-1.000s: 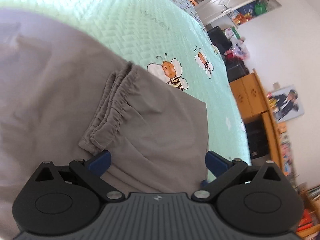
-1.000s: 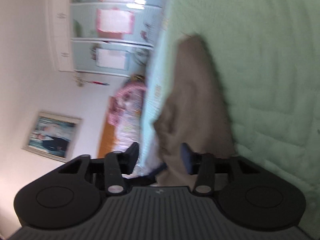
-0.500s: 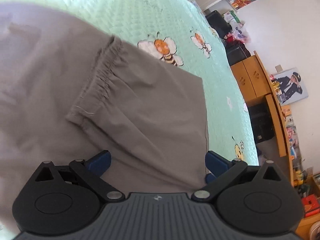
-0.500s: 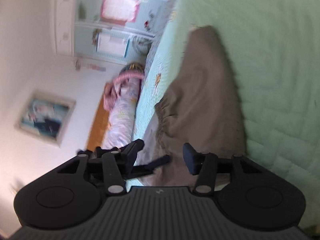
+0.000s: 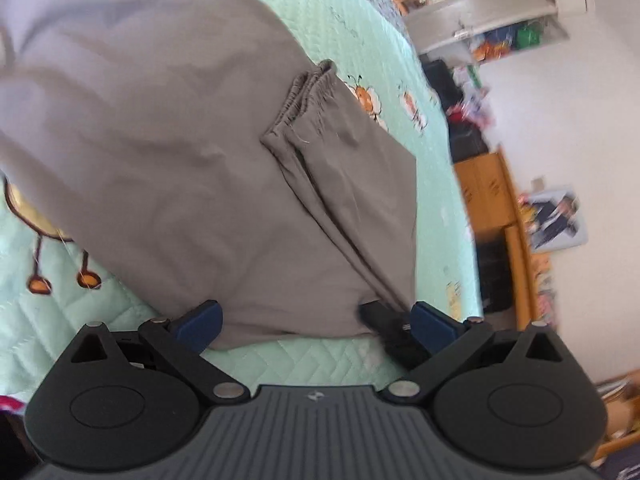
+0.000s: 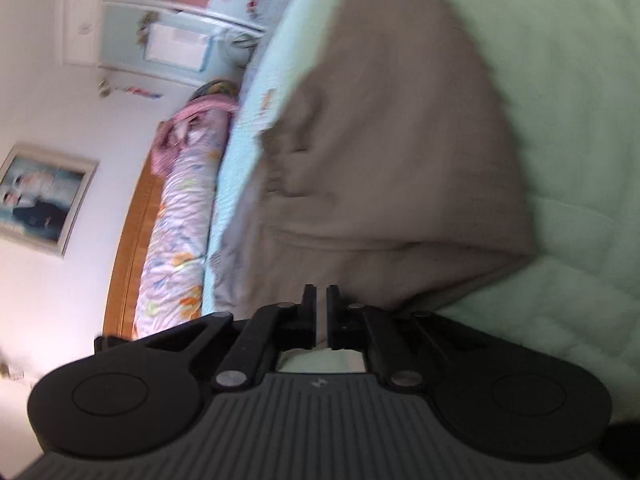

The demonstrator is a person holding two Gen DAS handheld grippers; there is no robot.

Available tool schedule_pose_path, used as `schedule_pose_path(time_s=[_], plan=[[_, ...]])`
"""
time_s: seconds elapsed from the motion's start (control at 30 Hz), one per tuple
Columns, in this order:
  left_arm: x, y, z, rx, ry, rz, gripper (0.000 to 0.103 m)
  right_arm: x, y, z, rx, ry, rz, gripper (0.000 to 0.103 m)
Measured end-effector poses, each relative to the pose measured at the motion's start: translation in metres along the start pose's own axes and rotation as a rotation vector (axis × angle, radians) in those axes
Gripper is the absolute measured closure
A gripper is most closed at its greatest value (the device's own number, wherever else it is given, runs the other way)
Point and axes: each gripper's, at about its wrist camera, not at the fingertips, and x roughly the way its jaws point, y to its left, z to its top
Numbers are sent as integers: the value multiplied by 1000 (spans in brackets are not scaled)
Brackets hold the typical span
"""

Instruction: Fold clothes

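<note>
While the grey trousers [image 5: 224, 168] lie folded on the mint bee-print quilt [image 5: 304, 360], the left gripper [image 5: 316, 320] hangs spread wide over their near hem. The right gripper [image 6: 321, 300] is pinched closed at the fabric's edge; bare quilt lies alongside.

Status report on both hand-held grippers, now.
Left hand-held gripper open at grey trousers edge. Right hand-held gripper shut on trousers. Bedspread clear ahead.

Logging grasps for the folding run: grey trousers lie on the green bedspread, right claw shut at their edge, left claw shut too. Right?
Not quite. In the left wrist view the left claw is open, fingers wide apart over the grey trousers. The rest holds.
</note>
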Motion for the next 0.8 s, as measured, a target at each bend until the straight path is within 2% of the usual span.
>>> schedule_pose_path(time_s=[0.1,0.17,0.2,0.23,0.27,0.4,0.53,0.7,0.8], plan=[[-8,-1,-2,30,-22,16,0,-2,26,-5,-100,10,5,92],[-9,3,-2,24,-26,55,0,3,27,-9,-112,27,-37,75],[-7,5,-3,23,-14,104,0,9,21,-11,-101,43,-105,64],[-4,7,-4,28,5,162,0,11,18,-13,-86,38,-130,76],[-2,8,-5,35,16,190,0,13,16,-15,-71,31,-153,78],[-5,0,-5,72,19,197,0,5,31,-19,-108,31,-192,71],[-13,-11,-1,112,-7,210,0,8,59,-8,-148,-1,-171,54],[-13,-20,13,127,-69,192,0,27,68,23,-83,-39,-57,53],[-6,-23,20,145,-74,202,0,46,71,48,-49,-62,6,53]])
